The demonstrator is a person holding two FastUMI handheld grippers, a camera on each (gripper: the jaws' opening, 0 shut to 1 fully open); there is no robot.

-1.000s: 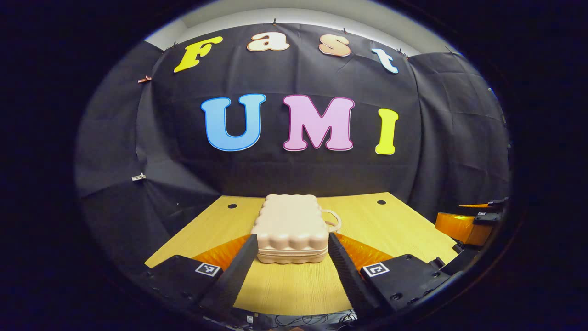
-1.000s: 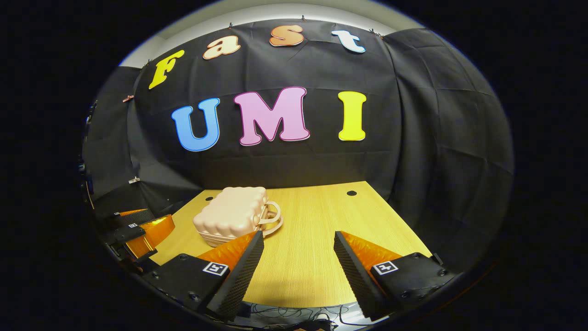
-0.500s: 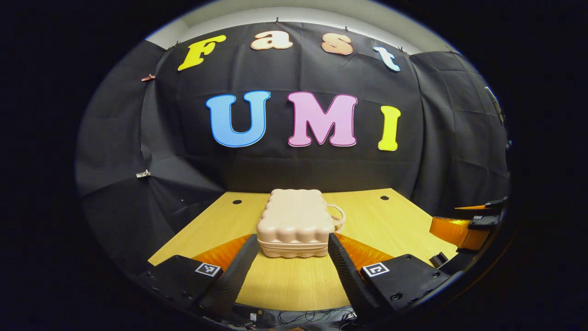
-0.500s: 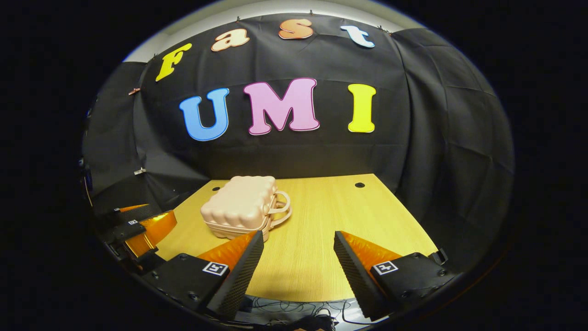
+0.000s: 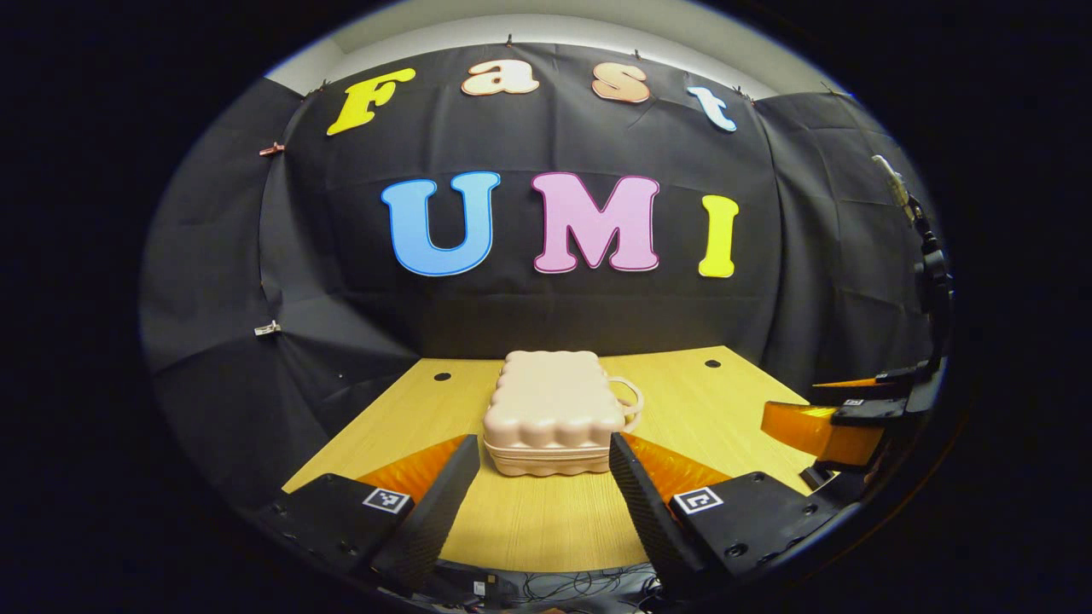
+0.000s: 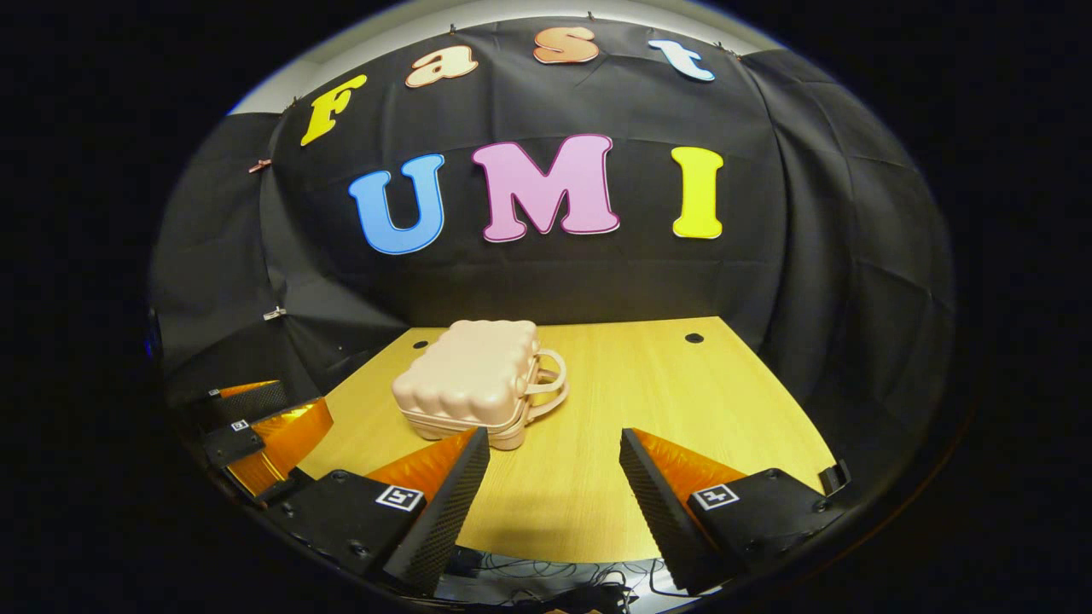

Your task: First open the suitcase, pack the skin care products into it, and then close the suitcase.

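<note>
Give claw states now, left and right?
Left claw: open, empty, suitcase ahead, untouched.
Right claw: open, empty, above the table.

Recording booth: black cloth wall (image 5: 546, 324), wooden table (image 6: 682, 409).

The suitcase (image 5: 553, 411) looks like hard moulded plastic, its rippled shell smooth with a soft satin sheen. It lies on a counter (image 6: 682, 401) of pale wood-grain laminate, smooth and matt. The booth wall (image 5: 554, 315) is matt black cloth, creased.
</note>
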